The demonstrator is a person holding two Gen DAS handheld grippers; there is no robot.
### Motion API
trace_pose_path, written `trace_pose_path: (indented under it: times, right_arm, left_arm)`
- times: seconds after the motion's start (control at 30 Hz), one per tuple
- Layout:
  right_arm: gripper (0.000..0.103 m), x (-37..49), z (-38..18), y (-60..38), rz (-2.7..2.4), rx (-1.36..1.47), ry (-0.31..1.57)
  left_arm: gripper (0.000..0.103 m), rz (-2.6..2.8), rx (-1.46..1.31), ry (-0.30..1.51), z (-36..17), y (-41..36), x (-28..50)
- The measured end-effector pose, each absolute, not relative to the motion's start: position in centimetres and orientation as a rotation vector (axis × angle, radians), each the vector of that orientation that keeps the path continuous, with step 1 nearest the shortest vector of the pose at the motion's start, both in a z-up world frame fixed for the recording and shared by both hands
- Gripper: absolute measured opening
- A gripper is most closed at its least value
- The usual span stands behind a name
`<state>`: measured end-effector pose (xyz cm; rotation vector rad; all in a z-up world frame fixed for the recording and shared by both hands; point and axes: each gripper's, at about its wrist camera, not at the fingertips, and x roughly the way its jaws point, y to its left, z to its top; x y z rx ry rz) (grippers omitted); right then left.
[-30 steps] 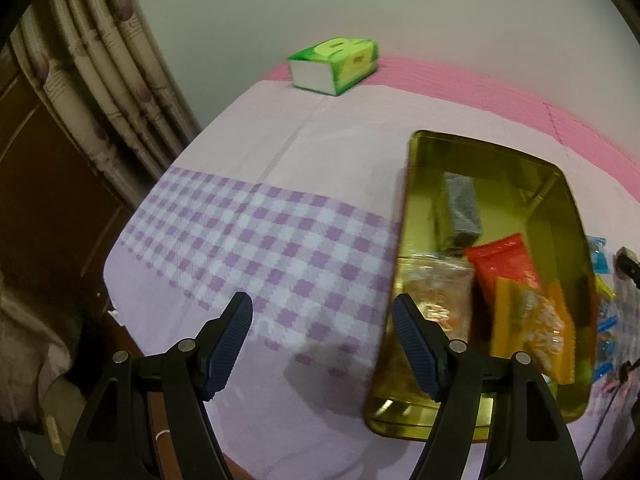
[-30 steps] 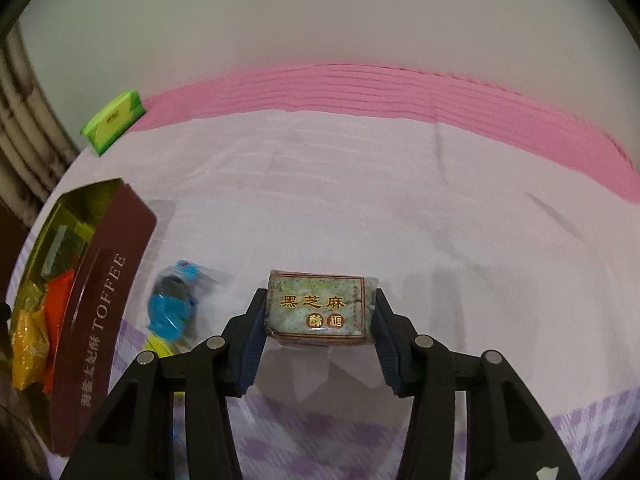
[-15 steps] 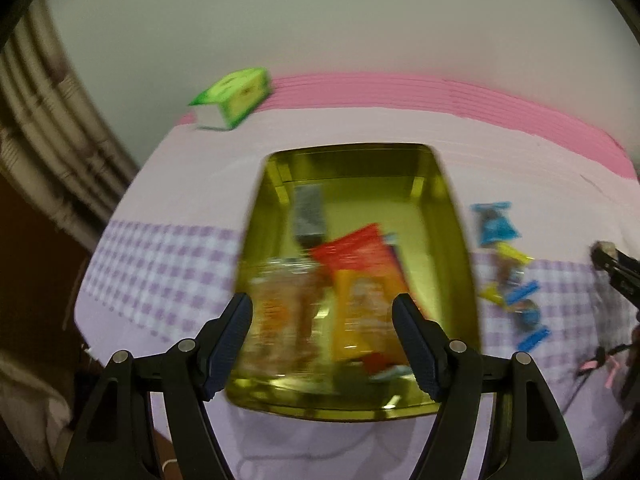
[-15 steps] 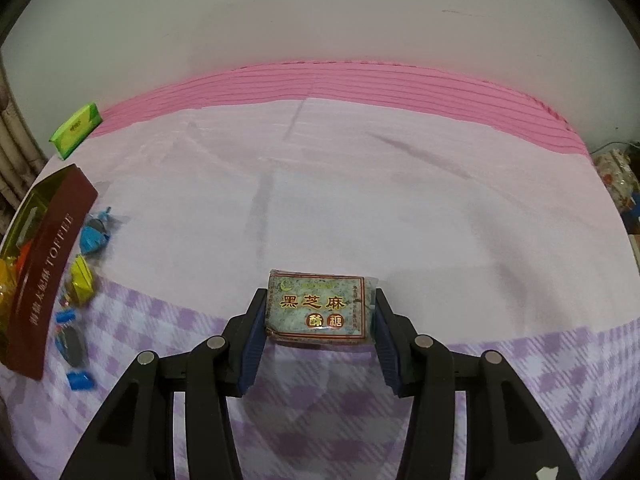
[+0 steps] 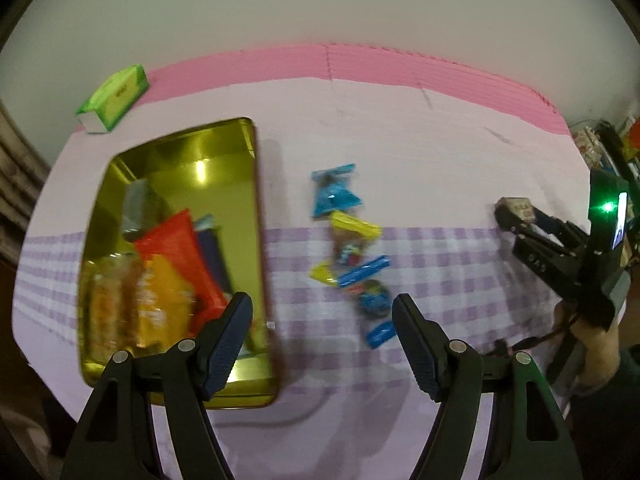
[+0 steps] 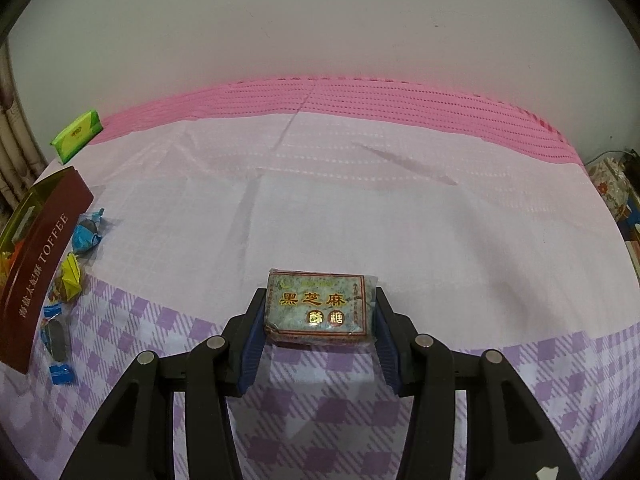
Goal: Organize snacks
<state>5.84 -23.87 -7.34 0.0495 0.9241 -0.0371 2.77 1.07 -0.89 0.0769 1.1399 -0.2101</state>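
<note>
The right gripper [image 6: 319, 332] is clamping a flat packet of sesame candy [image 6: 318, 307] by its two short ends, holding it over the checked part of the tablecloth [image 6: 360, 208] on the table, well to the right of the open gold tin [image 5: 244, 148]. The left gripper [image 5: 322, 336] is hanging empty with its jaws wide apart, above the near right corner of the tin and the line of small wrapped sweets [image 5: 352, 256] lying loose just to the tin's right.

The packet is sitting far out at the tips of the pads, with its front half sticking past them. I am thinking a quick swing toward the tin could be twisting it loose, and it would be dropping onto the cloth short of the tin.

The tin is already holding a red packet [image 5: 176, 248], an orange packet [image 5: 160, 300] and a grey bar [image 5: 138, 204], crowded at the near end. A packet coming in there could be landing on top and sliding over the rim; the far end is looking free.

The left gripper is hovering close to the tin's wall. Dropping for a sweet from here, its left finger could be knocking the tin or scattering the sweets, whose slippery wrappers and small size are making a wide pinch unreliable.

The green tissue pack [image 5: 114, 98] at the far left is standing clear of all this.
</note>
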Motion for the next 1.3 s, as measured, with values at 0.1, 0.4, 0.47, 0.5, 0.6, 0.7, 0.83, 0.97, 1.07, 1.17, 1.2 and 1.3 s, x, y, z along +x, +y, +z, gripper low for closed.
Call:
trace_pose_path:
  times: [0.1, 0.4, 0.47, 0.5, 0.6, 0.7, 0.83, 0.97, 1.07, 1.17, 1.2, 1.3]
  right_arm:
    - [0.046, 5.9, -7.3, -23.9, -0.036, 0.050, 0.924]
    - [0.047, 5.8, -7.3, -23.8, -0.036, 0.044, 0.925]
    - [0.048, 5.8, -7.3, -23.8, -0.035, 0.044, 0.925]
    - [0.048, 5.8, -7.3, -23.8, -0.034, 0.044, 0.925]
    - [0.048, 5.8, -7.3, -23.8, -0.035, 0.043, 0.925]
    - [0.048, 5.8, -7.3, -23.8, -0.035, 0.043, 0.926]
    - [0.048, 5.8, -7.3, -23.8, -0.035, 0.044, 0.926]
    - [0.048, 5.8, -7.3, -23.8, -0.035, 0.044, 0.925]
    - [0.048, 5.8, -7.3, -23.7, -0.035, 0.044, 0.925]
    - [0.048, 5.8, -7.3, -23.8, -0.035, 0.044, 0.925]
    - [0.048, 5.8, -7.3, -23.8, -0.035, 0.044, 0.925]
    - [0.048, 5.8, -7.3, -23.7, -0.035, 0.044, 0.925]
  left_arm:
    - [0.073, -0.215, 0.048, 1.143, -1.2, 0.1, 2.8]
    - [0.073, -0.182, -0.011, 1.243, -3.2, -1.6, 4.5]
    - [0.073, -0.168, -0.028, 1.270, -3.6, -1.8, 4.8]
    - [0.073, -0.163, -0.038, 1.281, -3.8, -1.8, 5.0]
    - [0.073, -0.147, -0.085, 1.325, -4.5, -1.7, 5.4]
    - [0.071, -0.118, -0.112, 1.352, -5.1, -1.6, 5.9]
    - [0.064, -0.082, -0.107, 1.361, -5.9, -1.6, 6.2]
    - [0.057, -0.068, -0.113, 1.380, -6.7, -1.7, 6.5]
    - [0.048, -0.064, -0.087, 1.359, -6.6, -1.8, 6.7]
    - [0.038, -0.072, -0.088, 1.361, -6.8, -1.7, 6.7]
    - [0.037, -0.074, -0.082, 1.363, -6.9, -1.8, 6.7]
    - [0.035, -0.080, -0.062, 1.355, -7.0, -1.6, 6.5]
